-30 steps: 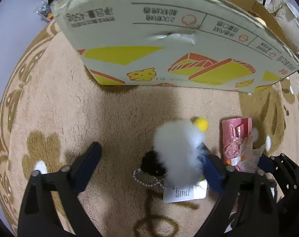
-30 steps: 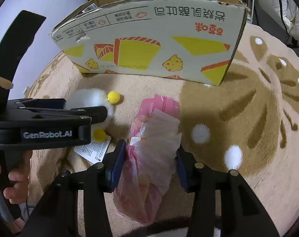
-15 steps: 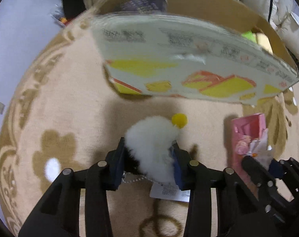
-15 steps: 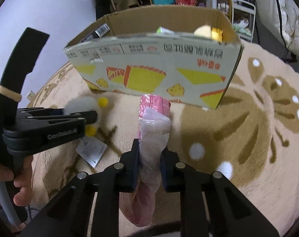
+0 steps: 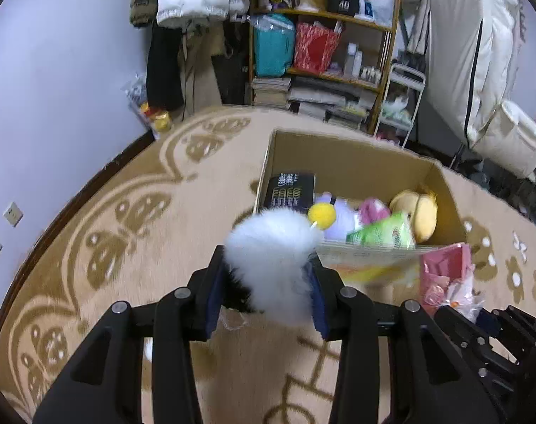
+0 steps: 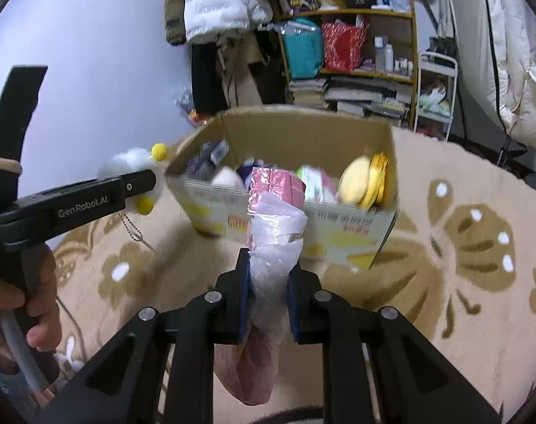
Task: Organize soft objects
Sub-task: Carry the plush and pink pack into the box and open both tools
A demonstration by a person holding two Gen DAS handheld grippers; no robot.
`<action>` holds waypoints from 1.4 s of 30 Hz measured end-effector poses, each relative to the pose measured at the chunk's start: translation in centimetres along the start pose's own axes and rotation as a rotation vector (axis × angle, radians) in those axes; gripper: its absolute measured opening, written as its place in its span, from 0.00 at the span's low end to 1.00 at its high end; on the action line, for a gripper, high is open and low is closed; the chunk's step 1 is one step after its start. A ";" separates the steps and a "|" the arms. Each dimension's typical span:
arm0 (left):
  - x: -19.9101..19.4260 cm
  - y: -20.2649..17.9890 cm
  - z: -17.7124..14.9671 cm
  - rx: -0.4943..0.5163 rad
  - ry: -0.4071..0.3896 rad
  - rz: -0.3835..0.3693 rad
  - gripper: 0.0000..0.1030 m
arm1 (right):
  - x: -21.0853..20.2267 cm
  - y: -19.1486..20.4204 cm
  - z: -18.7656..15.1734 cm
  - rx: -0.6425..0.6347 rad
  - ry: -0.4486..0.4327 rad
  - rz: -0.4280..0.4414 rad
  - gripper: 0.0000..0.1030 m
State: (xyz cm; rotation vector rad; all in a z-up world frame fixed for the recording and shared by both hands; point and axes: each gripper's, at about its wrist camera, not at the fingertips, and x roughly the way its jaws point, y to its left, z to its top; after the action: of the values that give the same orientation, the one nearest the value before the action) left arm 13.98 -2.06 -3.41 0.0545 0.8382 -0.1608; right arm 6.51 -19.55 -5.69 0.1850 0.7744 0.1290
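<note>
the left gripper (image 5: pixel 266 288) was clenched on a fluffy white plush toy (image 5: pixel 271 247) with yellow pom-poms, held at the centre of the left wrist frame, off the carpet (image 5: pixel 126 219) and just in front of the open cardboard box (image 5: pixel 356 162). the right gripper (image 6: pixel 268 293) was clamped on a pink plastic bag (image 6: pixel 273 247), seen at the lower centre of the right wrist frame before the box's near wall. soft toys were seen inside the box. a hand (image 6: pixel 24 304) was seen at the lower left, wrapped around the left gripper's handle.
</note>
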 end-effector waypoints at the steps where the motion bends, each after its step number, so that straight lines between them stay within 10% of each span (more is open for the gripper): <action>1: -0.1 0.2 0.5 -0.001 -0.017 -0.005 0.38 | -0.3 -0.2 0.4 0.005 -0.015 0.002 0.18; 13: 0.4 -0.9 6.0 0.057 -0.059 0.005 0.39 | -1.4 -2.0 7.7 -0.007 -0.181 -0.011 0.19; 33: 3.9 -5.5 8.2 0.129 -0.063 -0.051 0.43 | 5.4 -4.5 10.0 0.075 -0.055 0.042 0.23; 42: 3.6 -5.3 6.7 0.125 -0.079 0.034 0.84 | 3.7 -3.8 8.9 0.052 -0.046 -0.005 0.71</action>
State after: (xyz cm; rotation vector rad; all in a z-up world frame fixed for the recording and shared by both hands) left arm 20.38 -8.42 -1.50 0.1789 0.7475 -0.1824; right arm 15.54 -23.62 -2.78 0.2345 0.7325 0.1000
